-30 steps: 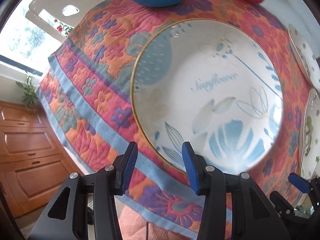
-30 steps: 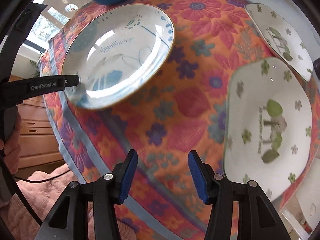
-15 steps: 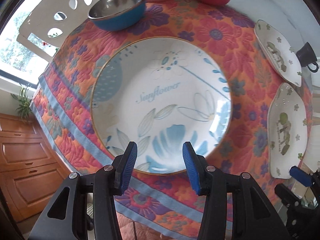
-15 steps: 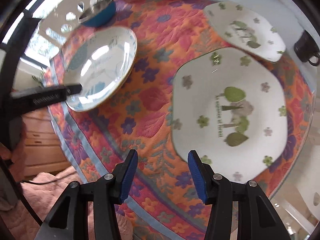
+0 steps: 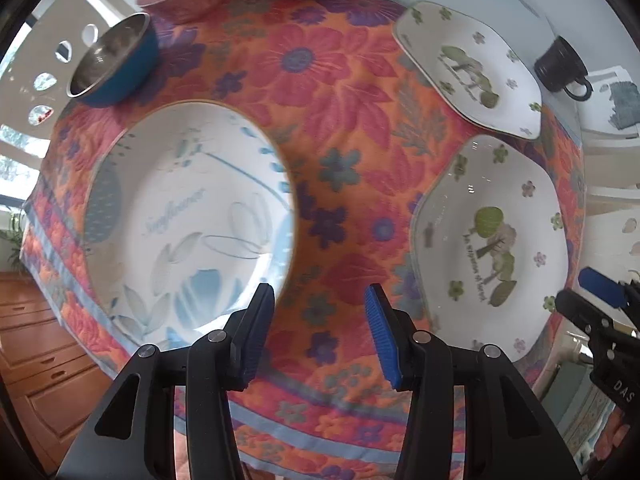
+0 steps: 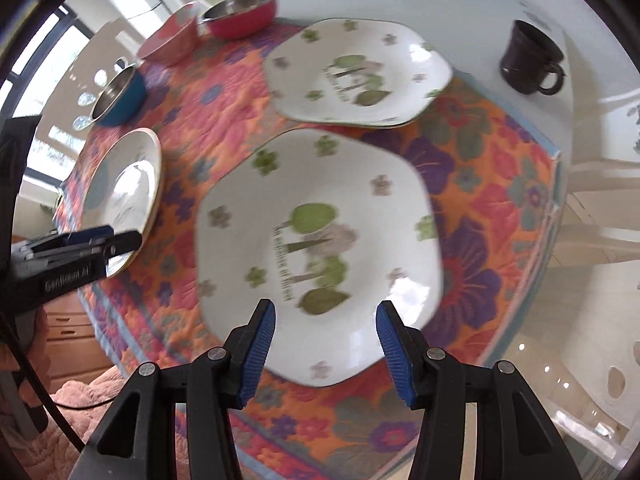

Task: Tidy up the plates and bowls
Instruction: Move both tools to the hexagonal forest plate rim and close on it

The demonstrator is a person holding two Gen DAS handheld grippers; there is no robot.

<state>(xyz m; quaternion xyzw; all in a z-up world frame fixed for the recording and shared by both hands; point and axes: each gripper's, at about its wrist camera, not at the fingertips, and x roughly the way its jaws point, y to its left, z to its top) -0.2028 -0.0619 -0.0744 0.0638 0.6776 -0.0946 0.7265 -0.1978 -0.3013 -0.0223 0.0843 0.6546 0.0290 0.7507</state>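
On the flowered tablecloth (image 5: 332,92) lie a round white plate with blue flowers (image 5: 188,216) and two six-sided white plates with green trees, one near (image 5: 492,240) and one far (image 5: 468,68). My left gripper (image 5: 319,292) hangs open over bare cloth between the round plate and the near tree plate, holding nothing. My right gripper (image 6: 325,308) stands open above the front rim of the near tree plate (image 6: 320,248), not touching it. A blue bowl (image 6: 118,96), a pink patterned bowl (image 6: 172,36) and a red bowl (image 6: 244,12) stand along the far edge.
A dark mug (image 6: 528,64) sits on the bare white table beyond the cloth's right corner. White chairs with cut-out backs (image 5: 60,52) stand behind the table. Wooden drawers (image 5: 36,344) are below on the left. A pink sleeve shows at the lower left of the right wrist view.
Both grippers moved right across the table and rose a little. The left one left the round plate's rim for the cloth; the right one went from cloth to above the near tree plate.
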